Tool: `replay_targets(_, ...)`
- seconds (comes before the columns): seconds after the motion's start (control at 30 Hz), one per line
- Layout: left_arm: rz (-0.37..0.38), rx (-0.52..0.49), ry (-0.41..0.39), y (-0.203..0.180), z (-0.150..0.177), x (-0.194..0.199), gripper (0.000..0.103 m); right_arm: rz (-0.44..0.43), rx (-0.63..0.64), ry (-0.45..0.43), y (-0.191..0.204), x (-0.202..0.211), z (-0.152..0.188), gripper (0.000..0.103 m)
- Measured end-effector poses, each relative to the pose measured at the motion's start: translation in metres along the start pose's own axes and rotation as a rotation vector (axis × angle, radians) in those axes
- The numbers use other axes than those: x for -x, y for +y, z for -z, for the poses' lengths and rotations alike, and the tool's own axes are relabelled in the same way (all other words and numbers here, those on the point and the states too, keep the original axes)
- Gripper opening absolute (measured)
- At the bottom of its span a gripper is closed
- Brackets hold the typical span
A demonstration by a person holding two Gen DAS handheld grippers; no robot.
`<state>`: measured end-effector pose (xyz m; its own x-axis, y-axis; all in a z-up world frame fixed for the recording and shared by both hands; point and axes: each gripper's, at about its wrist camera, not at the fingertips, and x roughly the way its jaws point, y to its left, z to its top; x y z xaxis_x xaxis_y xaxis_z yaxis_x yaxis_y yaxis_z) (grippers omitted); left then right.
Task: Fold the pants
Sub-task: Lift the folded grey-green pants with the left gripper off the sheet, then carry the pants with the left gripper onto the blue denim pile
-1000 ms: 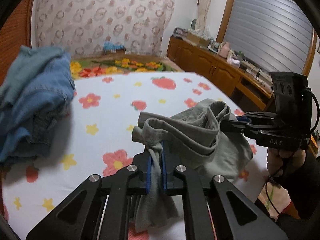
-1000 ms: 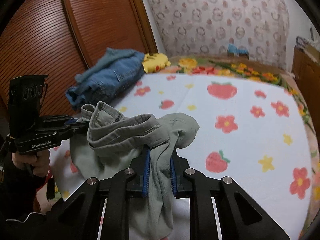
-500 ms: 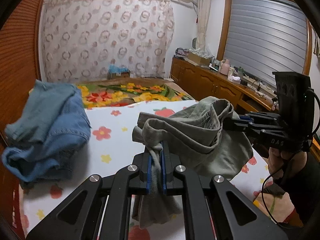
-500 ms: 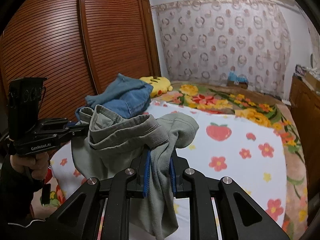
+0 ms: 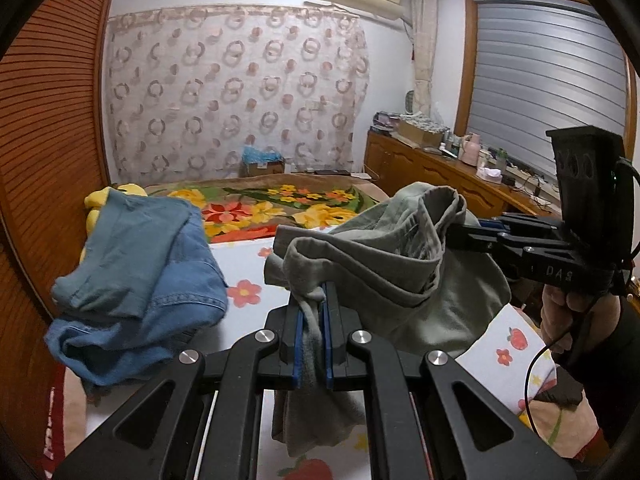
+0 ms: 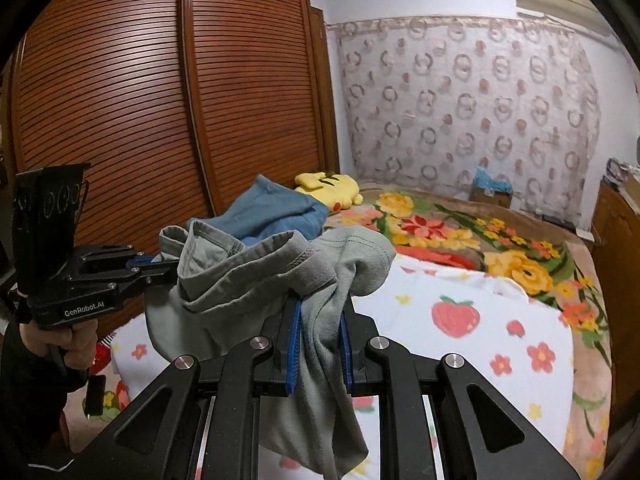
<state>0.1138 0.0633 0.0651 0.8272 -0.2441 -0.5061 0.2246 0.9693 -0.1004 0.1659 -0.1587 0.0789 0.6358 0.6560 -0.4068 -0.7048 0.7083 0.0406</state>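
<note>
one pair of grey-green pants point(image 5: 384, 264) hangs bunched in the air above the near end of the bed point(image 6: 460, 344), strung between two hand-held grippers. the left gripper point(image 5: 311, 300) has its blue pads point(image 5: 297, 344) squeezed almost together on a thin twist of the pants' cloth, with the tail of that cloth drooping below the fingers. the right gripper point(image 6: 318, 312) is clamped on a thicker fold of the same pants, its pads a little apart around the cloth, and more fabric hangs down under it. in the left wrist view the right gripper reaches in from the right side of the pants, a hand point(image 5: 560, 312) round its grip; in the right wrist view the left gripper point(image 6: 138, 266) comes in from the left of the pants. beyond the pants lies a heap of blue jeans point(image 5: 140, 288), with a yellow plush toy point(image 6: 328, 190) just past it. the bed wears a white cover with strawberries and flowers, and farther from the pants a flowered blanket point(image 6: 460, 232).
</note>
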Motion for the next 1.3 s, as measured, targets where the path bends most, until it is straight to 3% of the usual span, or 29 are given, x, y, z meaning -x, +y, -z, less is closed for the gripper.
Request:
replay_targets(0.43,-0.081,0.06,-0.039,0.048,-0.019,-0.003,0.009,-0.083,0.069,0.016,-0.025,-0.058,-0.044,0.017)
replay_targets(0.77,-0.185,0.145,-0.072,0.102,-0.02,-0.001,0.009,-0.166,0.155,0.045,-0.033,-0.123,-0.089,0.017)
replay_targets(1.07,-0.24,0.228,-0.09,0.144,-0.014,-0.002,0.009,-0.179,0.313,0.092,-0.017,-0.171,-0.123,0.017)
replay_targets(1.3,-0.254,0.279,-0.059,0.166,-0.002,-0.02,0.009,-0.151,0.416,0.159,-0.005,-0.219,-0.144,0.017)
